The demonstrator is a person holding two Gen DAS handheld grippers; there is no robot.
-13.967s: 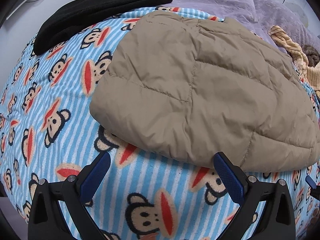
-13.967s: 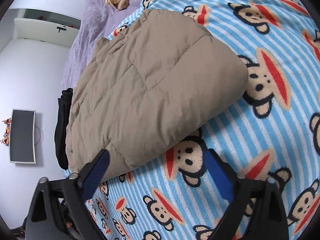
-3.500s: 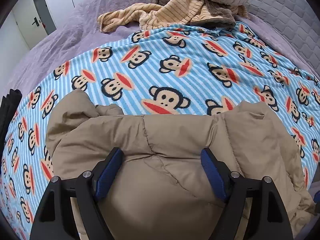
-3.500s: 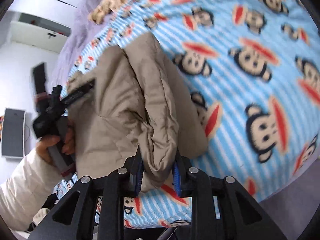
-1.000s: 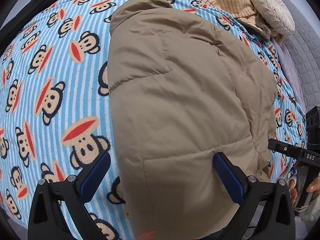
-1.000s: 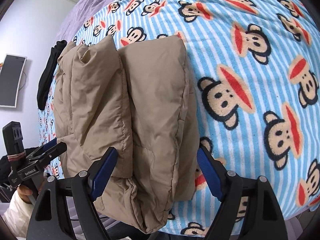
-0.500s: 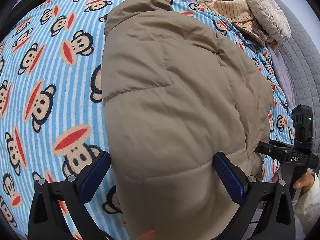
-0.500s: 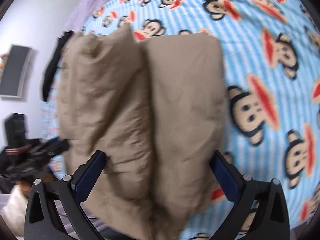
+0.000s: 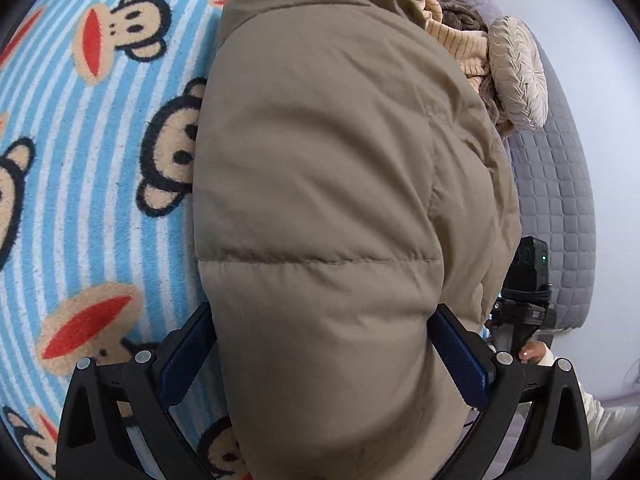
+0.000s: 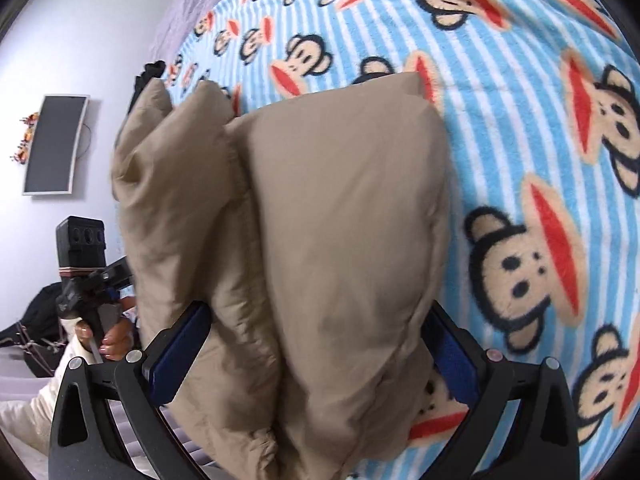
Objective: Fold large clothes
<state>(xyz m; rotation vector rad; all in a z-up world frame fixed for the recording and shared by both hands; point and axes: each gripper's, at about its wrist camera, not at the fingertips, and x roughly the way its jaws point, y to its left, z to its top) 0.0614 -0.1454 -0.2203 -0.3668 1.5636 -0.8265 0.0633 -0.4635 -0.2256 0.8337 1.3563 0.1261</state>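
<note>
**Both grippers wide around the folded jacket**

Left wrist view: you hold the left gripper at one end of the padded beige jacket. Its jaws are spread wide and the blue pads stand on both sides of the thick bundle, close to the fabric or touching it. I judge you embrace the whole thickness because such a puffy piece cannot be pinched as a thin edge. The jacket lies on the monkey-print blanket, which is fleecy, with blue and white stripes. The jacket shell is smooth and matte, quilted with stitched seams, and it bulges between them. Behind it you see a ribbed yellow knit and a round pleated cushion.

Right wrist view: the right gripper is at the other end, jaws also spread wide around the bundle. Here the jacket shows two fat folded lobes with a deep crease between them. It rests near the bed edge on the blanket. The filling is springy, so the fold probably opens again if you release it early.
</note>
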